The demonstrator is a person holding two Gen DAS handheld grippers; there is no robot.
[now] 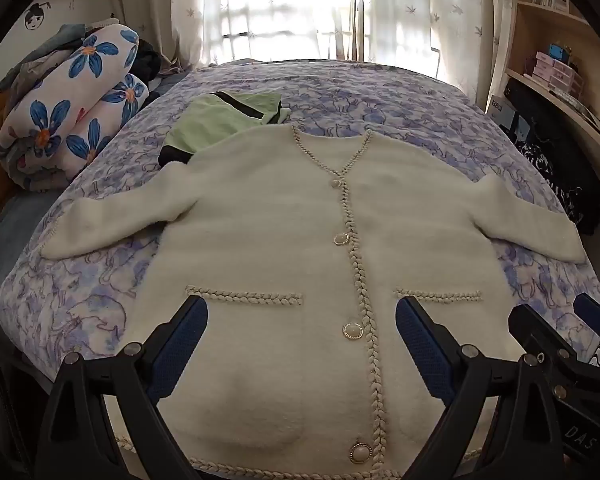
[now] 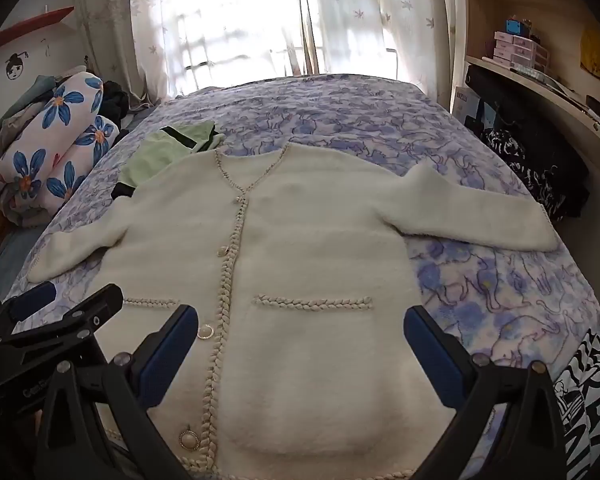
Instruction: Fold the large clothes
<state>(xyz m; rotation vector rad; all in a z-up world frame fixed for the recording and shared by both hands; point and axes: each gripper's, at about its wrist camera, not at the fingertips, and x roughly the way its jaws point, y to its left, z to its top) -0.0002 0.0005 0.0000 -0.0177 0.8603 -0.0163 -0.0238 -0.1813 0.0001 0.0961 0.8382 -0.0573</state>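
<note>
Cardigan point(image 1: 284, 216) lies on bed point(image 1: 380, 92), folded garment point(image 1: 220, 116) behind it.

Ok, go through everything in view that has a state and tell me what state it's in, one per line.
White cardigan: laid flat face up, buttoned, both sleeves spread out.
Green garment: folded, partly under the cardigan's shoulder.
Floral blanket: rolled up beside the bed.
Curtains: drawn, backlit.
Left gripper: open, above the hem.
Right gripper: open, holding nothing.

Floral bedspread point(image 1: 380, 92), flowered rolled quilt point(image 1: 72, 104), curtains point(image 1: 284, 4), shelves point(image 2: 540, 52).
</note>
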